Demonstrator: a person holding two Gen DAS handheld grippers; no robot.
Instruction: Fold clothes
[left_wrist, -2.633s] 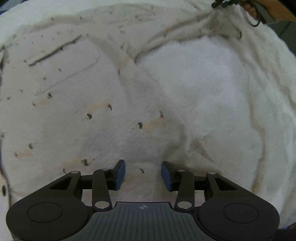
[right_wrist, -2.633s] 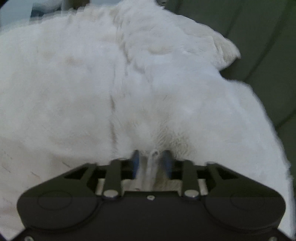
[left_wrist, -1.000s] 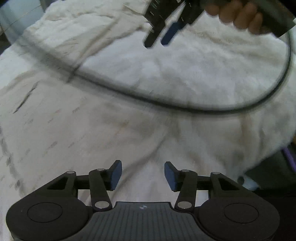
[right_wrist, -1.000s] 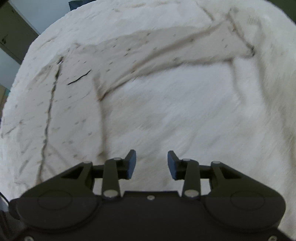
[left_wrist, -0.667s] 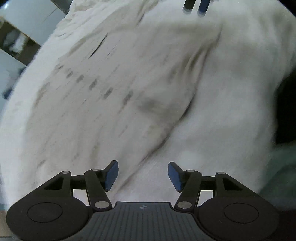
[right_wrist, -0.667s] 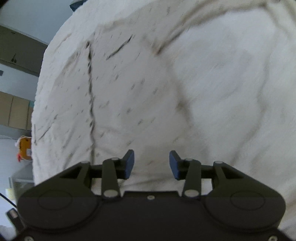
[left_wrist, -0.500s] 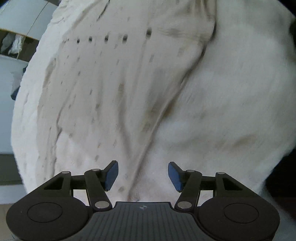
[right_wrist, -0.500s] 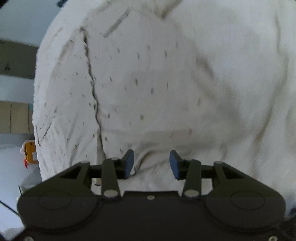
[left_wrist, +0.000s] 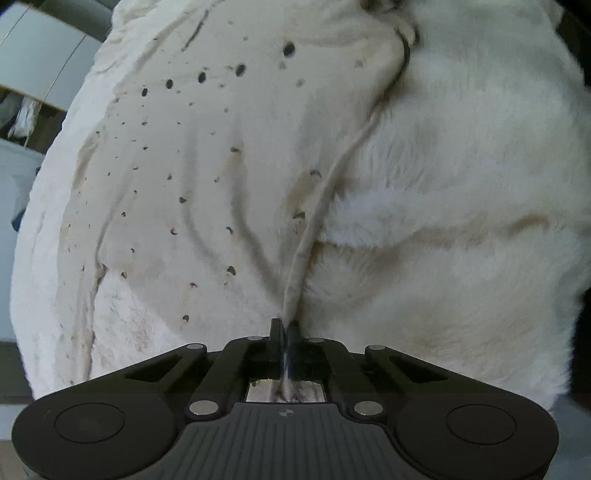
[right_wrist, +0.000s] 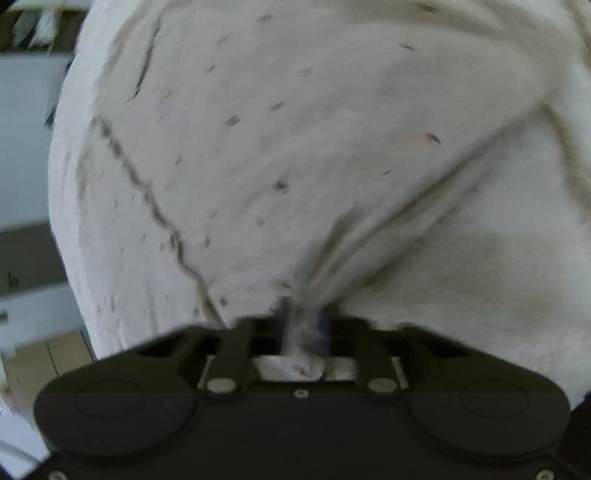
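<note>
- Left gripper (left_wrist: 283, 326) is pinching the hem edge of the garment (left_wrist: 192, 192); jaws are nearly together with only the thin fold of cloth between them, low centre of the left wrist frame.
- Right gripper (right_wrist: 301, 325) is also clamping a bunched bit of the same garment, jaws pressed in on the cloth; this view is blurred, so how deep the bite goes is hard to tell.
- The garment, cream with small dark specks, is lying spread over a white fluffy blanket (left_wrist: 461, 166) and filling the left and centre of both frames.
- Its seam edge is running from the left gripper up toward the upper right of the left wrist frame; that line looks like its long axis, pointing away from the camera.
- Likely step: lifting the near edge to fold it over.
- Doing it well is meaning keeping both grips level and moving together, holding the hem taut between them, lifting clear of the fluffy blanket so it is not dragging along.
</note>
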